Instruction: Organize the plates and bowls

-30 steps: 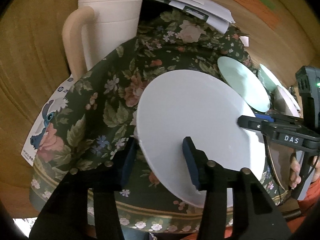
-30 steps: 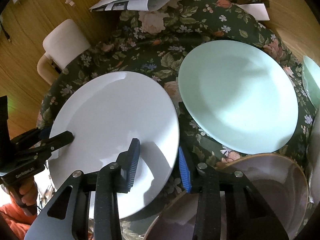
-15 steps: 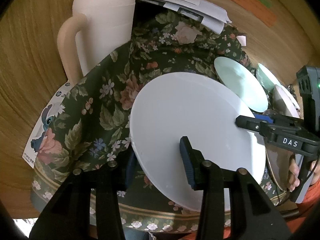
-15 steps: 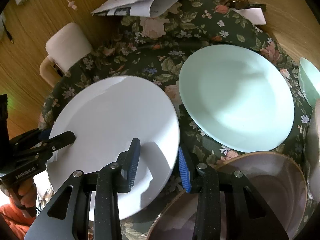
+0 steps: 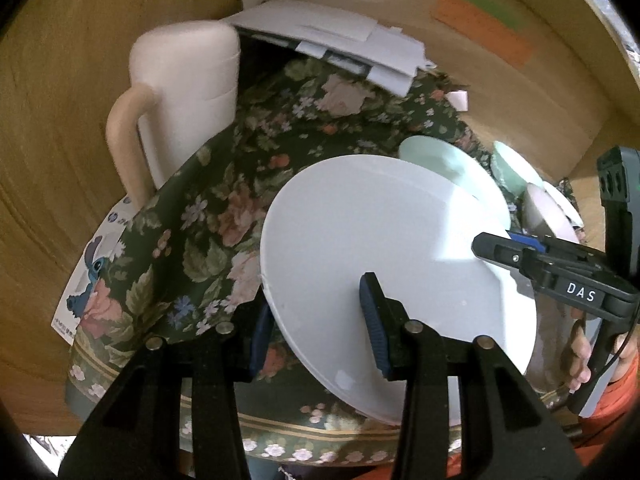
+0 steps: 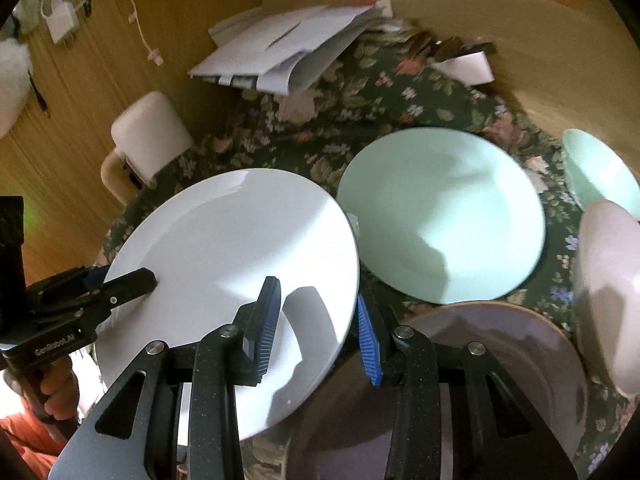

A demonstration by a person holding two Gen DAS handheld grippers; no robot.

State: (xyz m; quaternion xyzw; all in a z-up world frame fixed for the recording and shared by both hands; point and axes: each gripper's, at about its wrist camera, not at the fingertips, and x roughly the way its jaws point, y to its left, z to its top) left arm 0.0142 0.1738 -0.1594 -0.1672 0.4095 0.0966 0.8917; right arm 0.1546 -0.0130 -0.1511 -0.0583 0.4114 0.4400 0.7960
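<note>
White and broad, the plate (image 6: 224, 264) hangs tilted above the floral cloth (image 5: 208, 216) of the tabletop, and I have it by two rims at once. On its left rim my left hand-held gripper (image 5: 316, 320) is clamped: one blue pad lies on the top face, the other sits under the edge, jaws narrowed onto the plate after just closing a little further. Past that rim there is only cloth, then the cream chair back (image 5: 184, 92) beyond the tabletop's edge, so that side is free. On the plate's right rim my right hand-held gripper (image 6: 318, 320) straddles the edge the same way, one pad on the face and one beneath, nipped on the plate.

Further right the room tightens. The pale green plate (image 6: 440, 216) lies flat just beside the white one's right edge, the two rims almost touching as I see it. Nearer me a brown-rimmed plate (image 6: 500, 356) lies under the right gripper, near the green one. At the far right a pinkish bowl (image 6: 604, 292) and a pale green bowl (image 6: 600, 168) stand close together at the tabletop's edge. Loose papers (image 6: 280, 48) are heaped at the back.
</note>
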